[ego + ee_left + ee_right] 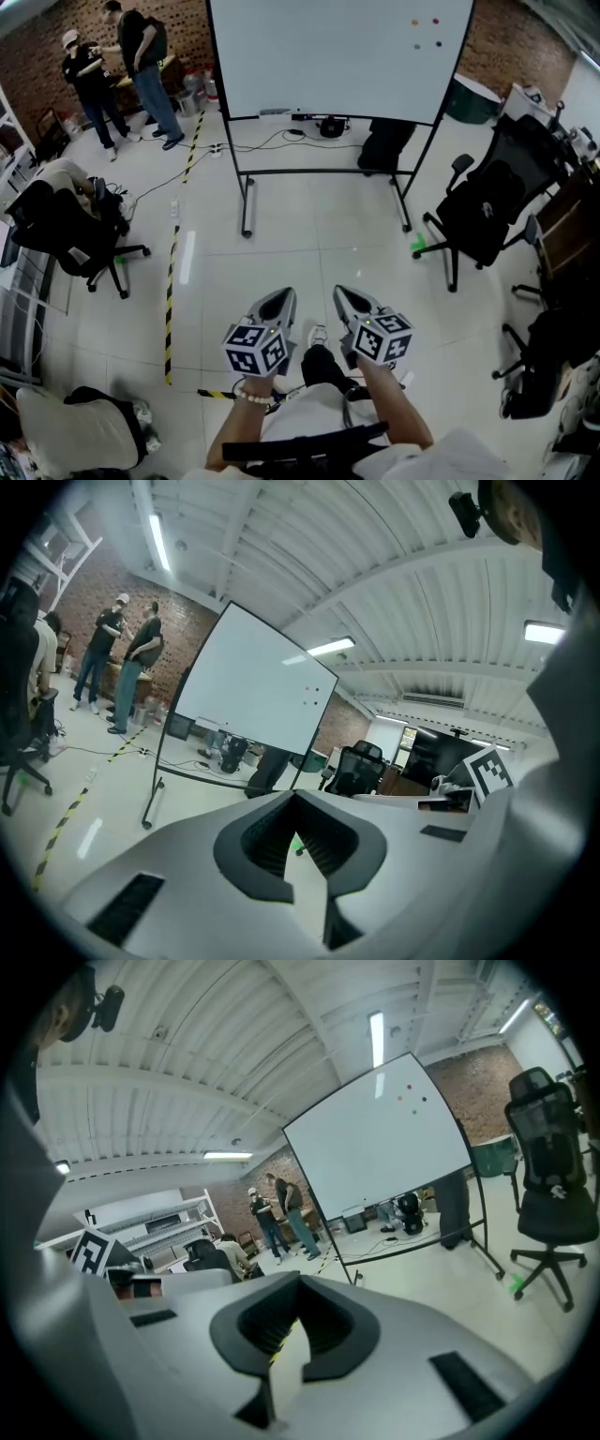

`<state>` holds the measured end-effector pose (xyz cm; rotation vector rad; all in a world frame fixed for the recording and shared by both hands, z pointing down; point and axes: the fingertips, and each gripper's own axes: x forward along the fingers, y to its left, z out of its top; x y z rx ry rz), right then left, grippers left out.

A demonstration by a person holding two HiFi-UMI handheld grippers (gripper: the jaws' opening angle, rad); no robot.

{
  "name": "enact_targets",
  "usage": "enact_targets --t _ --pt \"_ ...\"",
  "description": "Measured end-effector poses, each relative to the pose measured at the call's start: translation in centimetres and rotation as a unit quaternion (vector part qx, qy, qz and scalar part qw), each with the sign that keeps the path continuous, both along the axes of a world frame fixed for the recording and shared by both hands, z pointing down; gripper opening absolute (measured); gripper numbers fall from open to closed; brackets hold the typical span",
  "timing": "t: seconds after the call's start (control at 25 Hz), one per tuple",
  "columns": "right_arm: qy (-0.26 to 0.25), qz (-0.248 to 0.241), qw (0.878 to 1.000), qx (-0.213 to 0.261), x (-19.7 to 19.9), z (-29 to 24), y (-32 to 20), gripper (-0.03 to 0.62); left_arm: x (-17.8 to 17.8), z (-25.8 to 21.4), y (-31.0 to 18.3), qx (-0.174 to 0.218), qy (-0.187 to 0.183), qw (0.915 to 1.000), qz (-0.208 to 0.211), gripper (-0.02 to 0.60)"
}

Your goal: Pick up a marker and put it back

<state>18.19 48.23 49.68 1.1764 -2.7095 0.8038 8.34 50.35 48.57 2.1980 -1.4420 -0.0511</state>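
A whiteboard (337, 52) on a wheeled stand is across the floor ahead of me. Its tray (281, 114) holds a few small items, too small to tell whether any is a marker. Three coloured magnets (427, 28) sit at the board's upper right. My left gripper (281, 302) and right gripper (347, 298) are held side by side low in the head view, far from the board, both shut with nothing in them. The whiteboard (253, 691) lies beyond the shut left gripper (295, 801) in the left gripper view. The right gripper view shows the whiteboard (384, 1147) past the shut right gripper (300, 1286).
Black office chairs stand at the right (487, 211) and left (70, 234). Two people (122, 66) stand at the back left by a brick wall. Yellow-black tape (172, 281) and cables (253, 145) run over the floor. A small green thing (418, 246) lies near the stand's right foot.
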Motion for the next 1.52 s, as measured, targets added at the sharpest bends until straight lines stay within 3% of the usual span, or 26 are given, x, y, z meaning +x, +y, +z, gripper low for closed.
enact_targets --t 0.36,0.96,1.52 --pt "-0.012 -0.015 1.0 0.011 -2.1 -0.7 -10.4 0.006 -2.0 -0.5 -9.7 0.006 -0.009 0.9998 -0.017 -0.011" --pt "-0.036 -0.023 0.999 -0.016 0.4 0.1 -27.8 0.006 0.4 -1.1 -27.0 -0.005 -0.029 0.9991 -0.029 -0.011" --pt "-0.057 -0.035 0.997 -0.04 0.4 2.3 -33.0 0.008 -0.7 -0.2 -32.5 -0.017 -0.041 0.9974 -0.057 -0.011"
